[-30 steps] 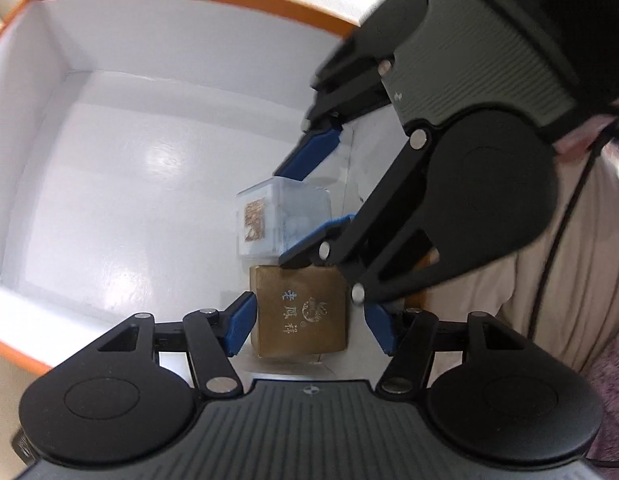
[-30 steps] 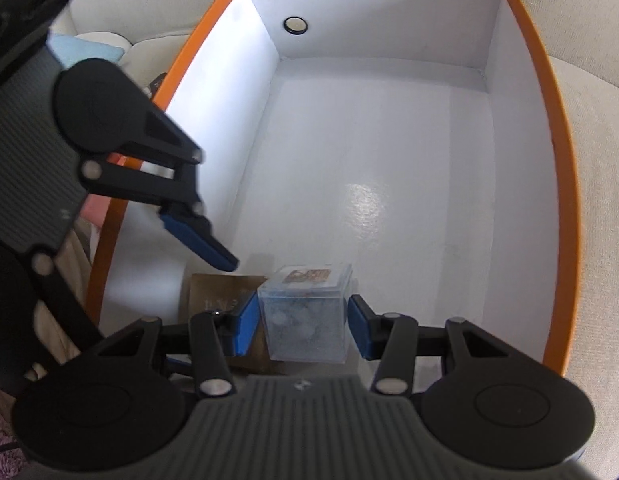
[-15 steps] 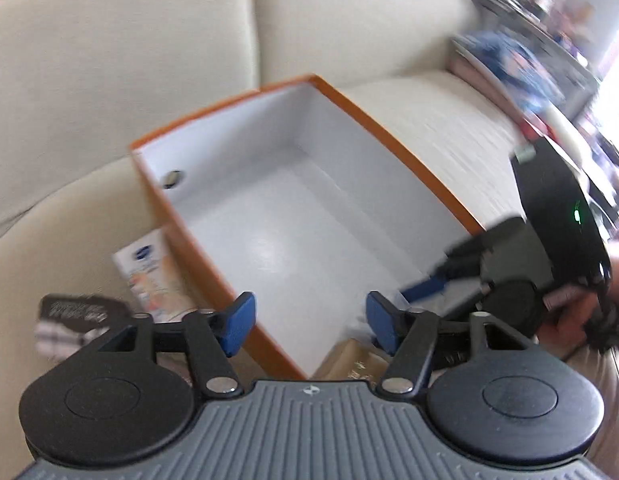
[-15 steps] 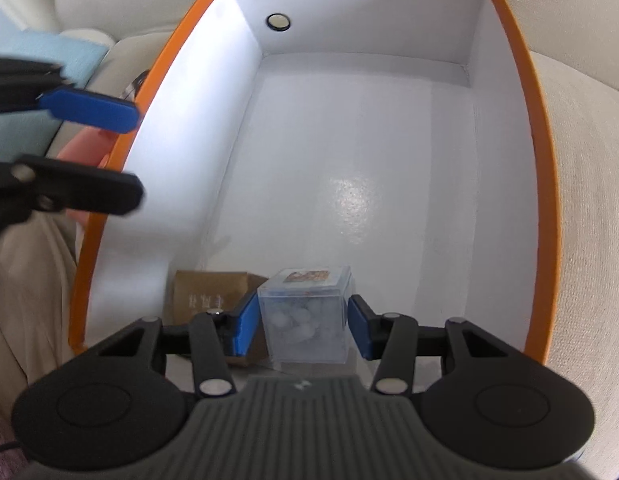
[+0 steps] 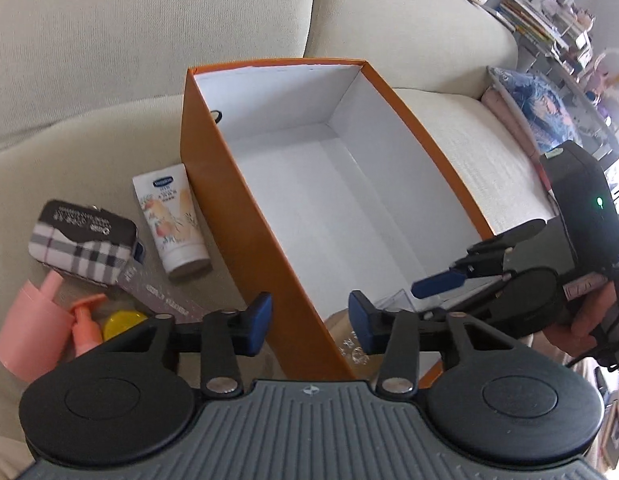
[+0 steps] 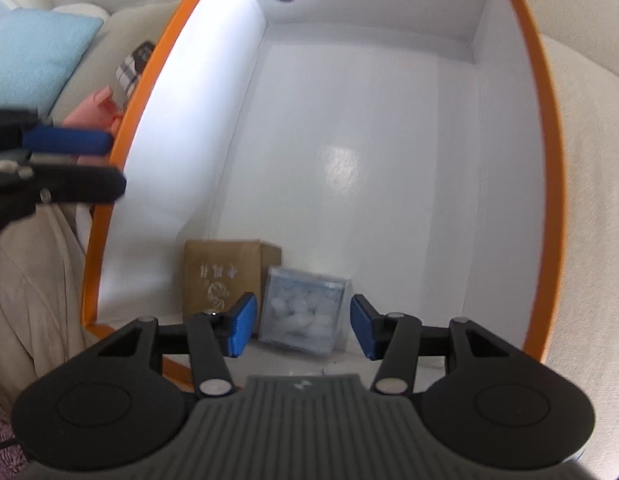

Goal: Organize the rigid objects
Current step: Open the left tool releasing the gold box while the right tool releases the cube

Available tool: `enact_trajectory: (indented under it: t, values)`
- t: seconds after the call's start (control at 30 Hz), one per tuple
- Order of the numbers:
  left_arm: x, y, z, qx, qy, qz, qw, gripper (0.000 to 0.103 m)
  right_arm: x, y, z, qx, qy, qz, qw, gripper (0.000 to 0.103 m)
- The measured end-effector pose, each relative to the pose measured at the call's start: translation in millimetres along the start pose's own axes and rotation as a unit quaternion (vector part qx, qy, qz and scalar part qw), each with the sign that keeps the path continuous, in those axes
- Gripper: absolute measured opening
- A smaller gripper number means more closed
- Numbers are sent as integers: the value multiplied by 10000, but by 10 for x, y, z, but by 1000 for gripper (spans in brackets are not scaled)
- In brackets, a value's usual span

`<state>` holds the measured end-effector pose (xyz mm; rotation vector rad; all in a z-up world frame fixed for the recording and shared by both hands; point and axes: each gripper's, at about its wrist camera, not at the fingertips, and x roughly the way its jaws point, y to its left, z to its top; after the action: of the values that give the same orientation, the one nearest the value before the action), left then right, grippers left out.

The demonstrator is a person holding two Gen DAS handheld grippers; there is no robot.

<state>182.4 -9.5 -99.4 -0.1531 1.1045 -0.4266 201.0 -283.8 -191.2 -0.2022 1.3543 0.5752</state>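
Clear box (image 6: 301, 314) between parted jaws, untouched

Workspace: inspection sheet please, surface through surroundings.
Surface: beige sofa seat.
Job's things: orange box holds a brown carton and a clear case side by side at its near end.
Clutter: lotion tube, plaid pouch, pink cup, pump bottle, yellow lid left of the box.
Grippers: left gripper empty, its jaws have just been closing; right gripper jaws open, clear of the case.
Cables: black cable at the right hand.
Surroundings: cluttered shelves, blue cushion.
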Motion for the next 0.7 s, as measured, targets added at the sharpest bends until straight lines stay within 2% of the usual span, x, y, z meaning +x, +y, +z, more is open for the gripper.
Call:
enact_trajectory:
  t: [0.1,0.23,0.33,0.47,0.53,0.63,0.7]
  values:
    - [-15,14,-13,-12,-16,-43,10000,46,17,-49,47,223,72,100,9997,47]
    - [-4,22,-9,-36,-35,-114,9999,45,123,-17,115,489,203,157,9985,46]
    - [-11,37,-13,-58,-42,-113,9999,45,132,7,112,584,283,309,9974,38]
    - [-1,34,-7,-50,-32,-168,9998,44,138,8,97,828,369,504,9946,37]
    - [2,24,1,-25,-34,-151,9999,43,155,15,100,784,408,512,9948,33]
    - [-5,29,2,-42,-55,-140,9999,43,112,102,114,499,202,187,9984,36]
    - [-19,42,-14,-101,-86,-135,9998,43,69,127,152,543,-24,271,9982,36]
